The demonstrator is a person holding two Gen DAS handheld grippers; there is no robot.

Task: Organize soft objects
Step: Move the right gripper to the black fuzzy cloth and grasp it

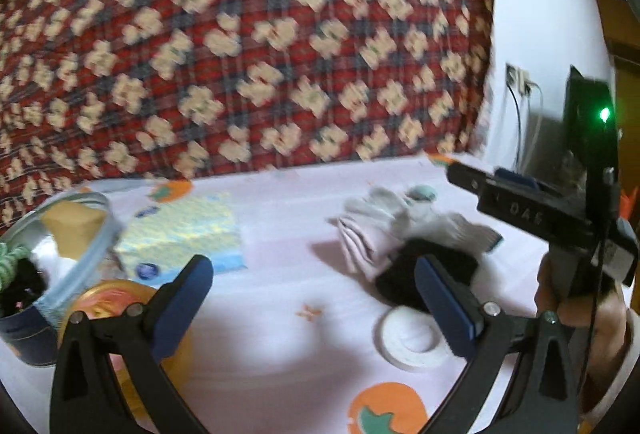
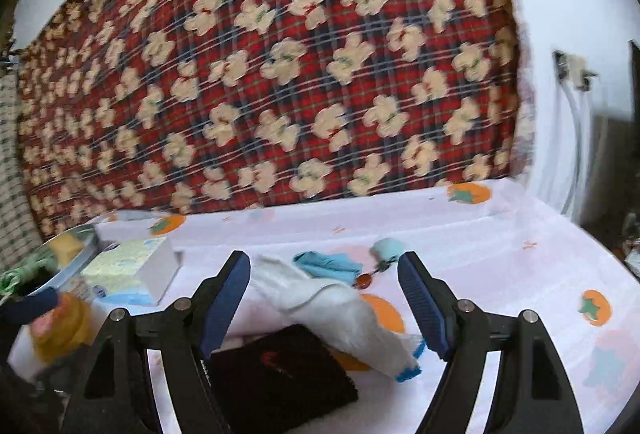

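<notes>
A fuzzy white glove (image 2: 336, 310) with a blue cuff edge is being seen lying limp on the tabletop (image 2: 500, 274), draped over a black folded cloth (image 2: 280, 370). Both the right gripper (image 2: 324, 298) and left gripper (image 1: 316, 298) are being held with fingers spread, pinching nothing.

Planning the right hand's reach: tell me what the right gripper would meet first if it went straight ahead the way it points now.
Most likely the white glove: it lies between the open fingers of the right gripper, draped partly over the black cloth just below. The blue cloth sits beyond. Depth is uncertain through the fisheye.
</notes>
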